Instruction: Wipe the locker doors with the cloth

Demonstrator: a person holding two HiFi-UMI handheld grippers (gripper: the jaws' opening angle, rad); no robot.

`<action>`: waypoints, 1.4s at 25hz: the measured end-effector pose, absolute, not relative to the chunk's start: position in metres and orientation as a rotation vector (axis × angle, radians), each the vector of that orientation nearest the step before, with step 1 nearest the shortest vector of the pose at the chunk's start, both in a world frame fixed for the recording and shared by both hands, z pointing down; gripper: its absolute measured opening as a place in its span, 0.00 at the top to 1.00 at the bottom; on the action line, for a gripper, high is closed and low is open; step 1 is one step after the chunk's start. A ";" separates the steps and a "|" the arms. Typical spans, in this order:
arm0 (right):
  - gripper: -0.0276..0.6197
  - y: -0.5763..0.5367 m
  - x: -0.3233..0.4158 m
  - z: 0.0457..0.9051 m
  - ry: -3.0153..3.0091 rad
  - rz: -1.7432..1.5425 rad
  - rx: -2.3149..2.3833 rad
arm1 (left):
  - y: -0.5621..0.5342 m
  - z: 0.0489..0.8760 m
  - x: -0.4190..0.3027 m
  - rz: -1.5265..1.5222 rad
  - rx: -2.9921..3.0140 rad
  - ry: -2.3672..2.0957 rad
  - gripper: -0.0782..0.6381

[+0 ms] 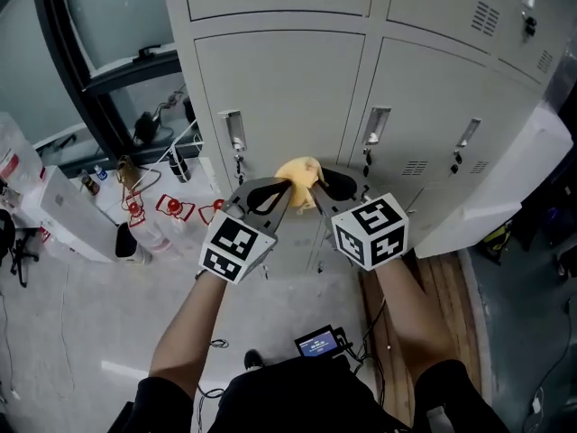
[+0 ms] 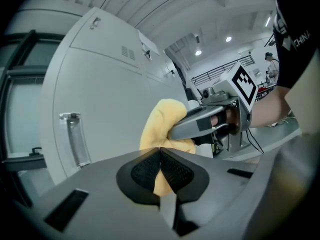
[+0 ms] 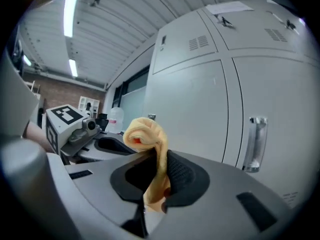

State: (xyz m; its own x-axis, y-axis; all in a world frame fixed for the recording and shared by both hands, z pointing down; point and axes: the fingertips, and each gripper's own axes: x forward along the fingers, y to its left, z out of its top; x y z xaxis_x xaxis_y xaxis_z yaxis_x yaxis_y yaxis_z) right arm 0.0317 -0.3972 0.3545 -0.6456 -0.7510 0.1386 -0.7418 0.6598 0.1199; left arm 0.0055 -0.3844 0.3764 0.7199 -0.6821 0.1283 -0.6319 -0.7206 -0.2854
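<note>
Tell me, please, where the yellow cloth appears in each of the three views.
Head view: the cloth is at the centre, slightly above the middle.
Left gripper view: centre, just above the fingers.
Right gripper view: left of centre, rising from the fingers.
Shared landmark: the grey locker doors behind it.

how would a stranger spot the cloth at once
Find the grey locker doors. In front of them the left gripper and right gripper meet, both pinching the cloth. It is the only soft, yellow, bunched thing there.

White lettering "CHINA" — on the person's black shirt (image 2: pixel 295 31), left gripper view
</note>
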 end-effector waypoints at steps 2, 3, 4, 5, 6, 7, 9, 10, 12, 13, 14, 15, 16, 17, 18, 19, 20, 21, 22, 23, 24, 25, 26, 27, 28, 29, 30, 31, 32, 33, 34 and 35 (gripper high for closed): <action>0.85 -0.384 0.029 0.344 -2.671 -0.195 1.244 | -0.374 0.369 -0.006 -0.288 -2.678 1.072 0.86; 0.85 -0.378 0.029 0.339 -2.665 -0.233 1.270 | -0.370 0.365 -0.012 -0.260 -2.669 1.096 0.86; 0.85 -0.373 0.029 0.334 -2.672 -0.246 1.301 | -0.367 0.361 -0.016 -0.229 -2.661 1.123 0.86; 0.85 -0.368 0.030 0.331 -2.688 -0.235 1.331 | -0.364 0.357 -0.021 -0.201 -2.651 1.152 0.86; 0.85 -0.364 0.031 0.331 -2.707 -0.209 1.354 | -0.361 0.354 -0.026 -0.176 -2.641 1.180 0.86; 0.85 -0.361 0.033 0.332 -2.721 -0.180 1.370 | -0.357 0.352 -0.031 -0.154 -2.632 1.206 0.86; 0.85 -0.357 0.037 0.338 -2.719 -0.146 1.389 | -0.353 0.349 -0.040 -0.109 -2.622 1.248 0.86; 0.85 -0.357 0.040 0.341 -2.710 -0.137 1.399 | -0.352 0.347 -0.043 -0.091 -2.617 1.262 0.86; 0.85 -0.358 0.048 0.342 -2.706 -0.104 1.429 | -0.352 0.344 -0.044 -0.076 -2.599 1.279 0.86; 0.85 -0.357 0.054 0.342 -2.718 -0.069 1.448 | -0.351 0.343 -0.042 -0.080 -2.587 1.282 0.86; 0.85 -0.356 0.059 0.340 -2.735 -0.031 1.466 | -0.351 0.344 -0.039 -0.096 -2.572 1.281 0.86; 0.85 -0.354 0.065 0.337 -2.751 -0.003 1.480 | -0.351 0.346 -0.034 -0.124 -2.556 1.277 0.86; 0.85 -0.351 0.070 0.336 -2.761 0.006 1.485 | -0.351 0.350 -0.028 -0.158 -2.545 1.274 0.86; 0.85 -0.348 0.075 0.334 -2.762 -0.003 1.481 | -0.350 0.354 -0.021 -0.188 -2.539 1.272 0.86; 0.85 -0.345 0.079 0.334 -2.755 -0.022 1.472 | -0.349 0.358 -0.015 -0.208 -2.539 1.272 0.86; 0.85 -0.341 0.084 0.333 -2.746 -0.046 1.461 | -0.348 0.361 -0.008 -0.219 -2.541 1.275 0.86; 0.85 -0.338 0.088 0.334 -2.735 -0.069 1.448 | -0.346 0.363 -0.002 -0.228 -2.541 1.282 0.86; 0.85 -0.334 0.094 0.334 -2.724 -0.091 1.437 | -0.343 0.365 0.005 -0.240 -2.535 1.292 0.86; 0.85 -0.330 0.100 0.336 -2.715 -0.111 1.427 | -0.341 0.368 0.011 -0.260 -2.523 1.307 0.86; 0.85 -0.327 0.106 0.337 -2.705 -0.130 1.420 | -0.339 0.371 0.017 -0.290 -2.505 1.324 0.86; 0.85 -0.323 0.113 0.340 -2.694 -0.146 1.417 | -0.336 0.375 0.023 -0.332 -2.481 1.341 0.86; 0.85 -0.319 0.120 0.343 -2.684 -0.157 1.414 | -0.333 0.379 0.029 -0.377 -2.454 1.361 0.86; 0.85 -0.316 0.127 0.347 -2.677 -0.159 1.410 | -0.329 0.383 0.033 -0.416 -2.431 1.383 0.86; 0.85 -0.312 0.133 0.352 -2.674 -0.154 1.403 | -0.325 0.386 0.038 -0.438 -2.416 1.406 0.86; 0.85 -0.308 0.139 0.356 -2.674 -0.141 1.397 | -0.320 0.389 0.042 -0.442 -2.413 1.426 0.86; 0.85 -0.304 0.145 0.361 -2.678 -0.124 1.396 | -0.313 0.392 0.046 -0.436 -2.419 1.437 0.86; 0.85 -0.299 0.150 0.365 -2.683 -0.104 1.402 | -0.306 0.394 0.050 -0.427 -2.434 1.435 0.86; 0.85 -0.295 0.155 0.368 -2.688 -0.085 1.415 | -0.299 0.398 0.054 -0.422 -2.462 1.416 0.86; 0.85 -0.290 0.158 0.370 -2.689 -0.070 1.431 | -0.290 0.401 0.058 -0.418 -2.502 1.384 0.86; 0.85 -0.283 0.160 0.372 -2.686 -0.064 1.445 | -0.281 0.404 0.060 -0.408 -2.548 1.349 0.86; 0.85 -0.276 0.161 0.373 -2.679 -0.066 1.455 | -0.272 0.405 0.062 -0.390 -2.588 1.318 0.86; 0.85 -0.269 0.160 0.373 -2.671 -0.074 1.463 | -0.263 0.403 0.061 -0.368 -2.616 1.294 0.86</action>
